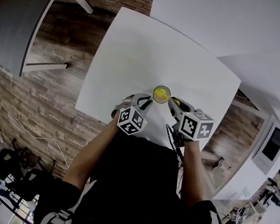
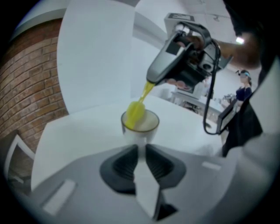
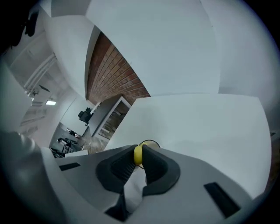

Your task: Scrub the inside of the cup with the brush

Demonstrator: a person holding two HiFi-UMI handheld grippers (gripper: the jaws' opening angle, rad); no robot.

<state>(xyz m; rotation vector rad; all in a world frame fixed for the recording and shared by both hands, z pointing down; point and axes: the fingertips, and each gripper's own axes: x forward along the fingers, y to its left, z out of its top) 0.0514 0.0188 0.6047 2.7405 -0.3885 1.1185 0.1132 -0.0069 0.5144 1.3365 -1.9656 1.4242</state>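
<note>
A small white cup stands near the front edge of the white table. In the left gripper view the cup sits just beyond my left gripper, whose jaws are shut on the cup's white handle. A yellow brush slants down from the right gripper, its head inside the cup against the left wall. In the right gripper view my right gripper is shut on the brush's yellow handle, with the cup's rim just past the jaws. From the head view, the left gripper and right gripper flank the cup.
A brick wall and a grey cabinet lie left of the table. A cable hangs from the right gripper. A second white surface adjoins the table at the far right.
</note>
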